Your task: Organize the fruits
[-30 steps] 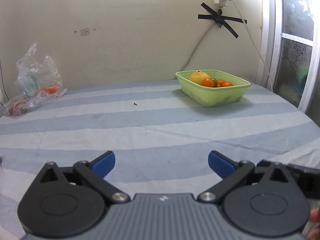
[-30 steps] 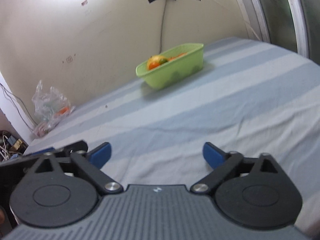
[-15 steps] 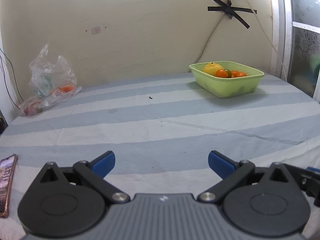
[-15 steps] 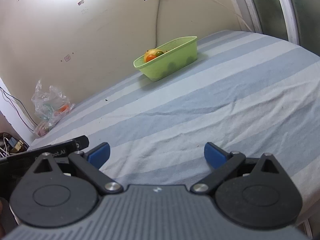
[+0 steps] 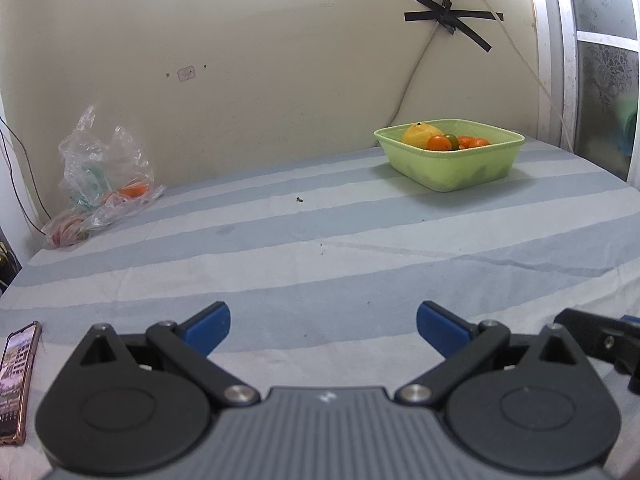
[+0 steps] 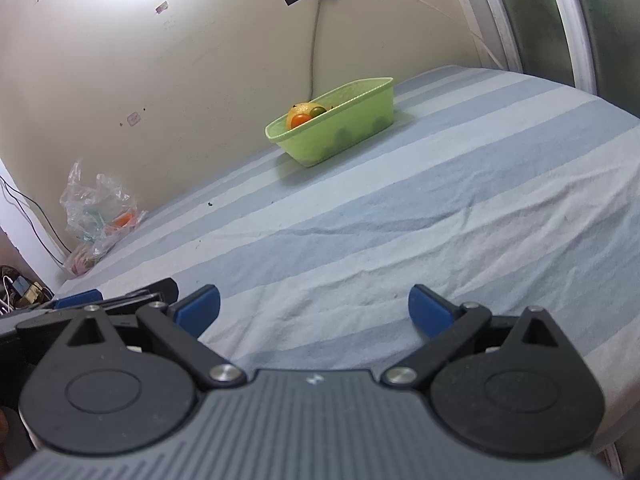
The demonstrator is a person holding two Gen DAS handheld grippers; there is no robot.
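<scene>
Left wrist view: the left gripper [image 5: 323,318] and right gripper [image 6: 313,309] are held released and empty. The green basket [image 5: 452,160] of fruits [image 5: 439,142] is seen well ahead, right of the fingers. An approach to it is judged next.

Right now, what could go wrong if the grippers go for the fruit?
1. The light green plastic tub sits on loose, wrinkled striped cloth, so a nudge might slide it.
2. The yellow fruit rises above the rim and might roll out.
3. The phone lies near the open left hand-held gripper and could get bumped.
</scene>
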